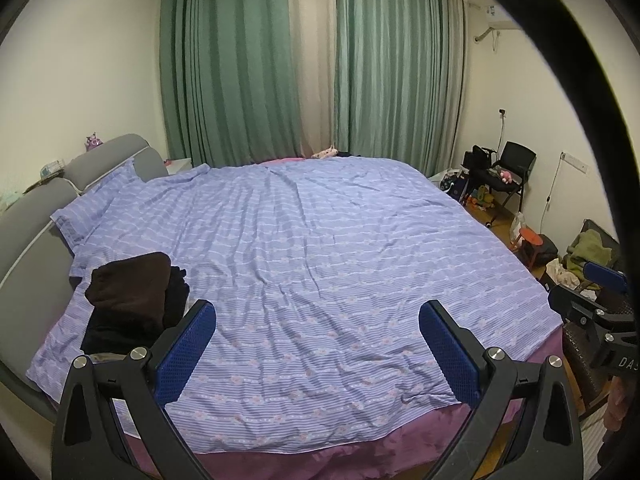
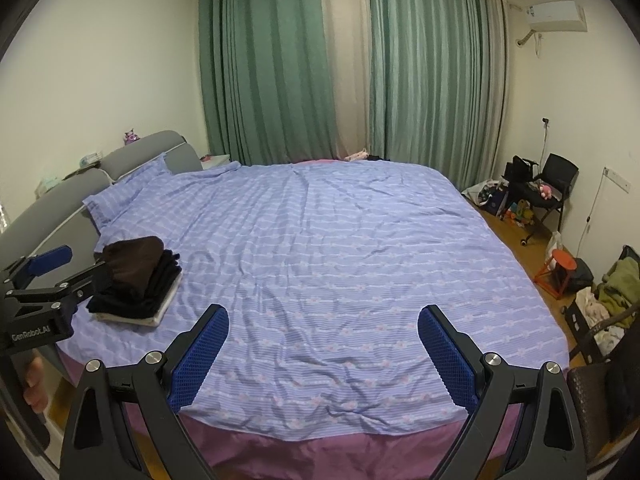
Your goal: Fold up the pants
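A stack of folded dark clothes with brown pants on top (image 1: pixel 132 300) lies at the left of the bed; it also shows in the right wrist view (image 2: pixel 136 276). My left gripper (image 1: pixel 316 344) is open and empty, held above the bed's near edge, just right of the stack. My right gripper (image 2: pixel 322 350) is open and empty over the bed's near middle. The left gripper shows at the left of the right wrist view (image 2: pixel 48 276), close to the stack. The right gripper shows at the right edge of the left wrist view (image 1: pixel 592 300).
The bed has a purple striped cover (image 1: pixel 320 248) and a grey headboard (image 1: pixel 28 224) on the left. Green curtains (image 1: pixel 240 80) hang behind. At the right stand a black chair (image 2: pixel 548 188), an orange stool (image 2: pixel 560 268) and a chair with heaped clothes (image 2: pixel 612 296).
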Tool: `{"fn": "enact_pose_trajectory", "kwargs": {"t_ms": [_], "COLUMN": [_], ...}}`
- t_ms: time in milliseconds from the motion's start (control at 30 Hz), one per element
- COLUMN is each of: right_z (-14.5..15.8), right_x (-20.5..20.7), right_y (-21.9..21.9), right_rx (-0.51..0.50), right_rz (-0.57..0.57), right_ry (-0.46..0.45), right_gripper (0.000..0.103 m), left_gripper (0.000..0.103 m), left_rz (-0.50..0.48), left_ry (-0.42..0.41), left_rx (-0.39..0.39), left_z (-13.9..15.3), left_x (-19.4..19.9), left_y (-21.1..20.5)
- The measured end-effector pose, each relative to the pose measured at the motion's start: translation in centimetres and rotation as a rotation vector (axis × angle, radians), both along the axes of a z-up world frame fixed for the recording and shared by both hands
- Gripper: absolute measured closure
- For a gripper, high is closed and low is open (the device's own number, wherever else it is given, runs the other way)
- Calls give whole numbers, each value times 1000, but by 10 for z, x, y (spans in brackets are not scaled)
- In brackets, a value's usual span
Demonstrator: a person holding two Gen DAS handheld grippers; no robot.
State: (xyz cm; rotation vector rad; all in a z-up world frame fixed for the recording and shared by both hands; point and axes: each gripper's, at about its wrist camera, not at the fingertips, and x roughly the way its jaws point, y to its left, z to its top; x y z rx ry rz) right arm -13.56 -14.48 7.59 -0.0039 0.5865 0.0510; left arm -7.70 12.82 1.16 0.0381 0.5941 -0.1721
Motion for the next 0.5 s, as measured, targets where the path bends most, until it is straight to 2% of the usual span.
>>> {"fn": "enact_pose_trajectory", "kwargs": {"t_ms": [500], "right_z": [-6], "right_x": [11], "right_y": [-7], "right_rx": [2], "right_rz": [-6], "right_ry": [8], "right_gripper": [7], "left_gripper": [0], "left_rz": [9], "left_ry": [5], "left_rx": [15], "left_z": [-3], "left_x": [13], "left_y": [-7]}}
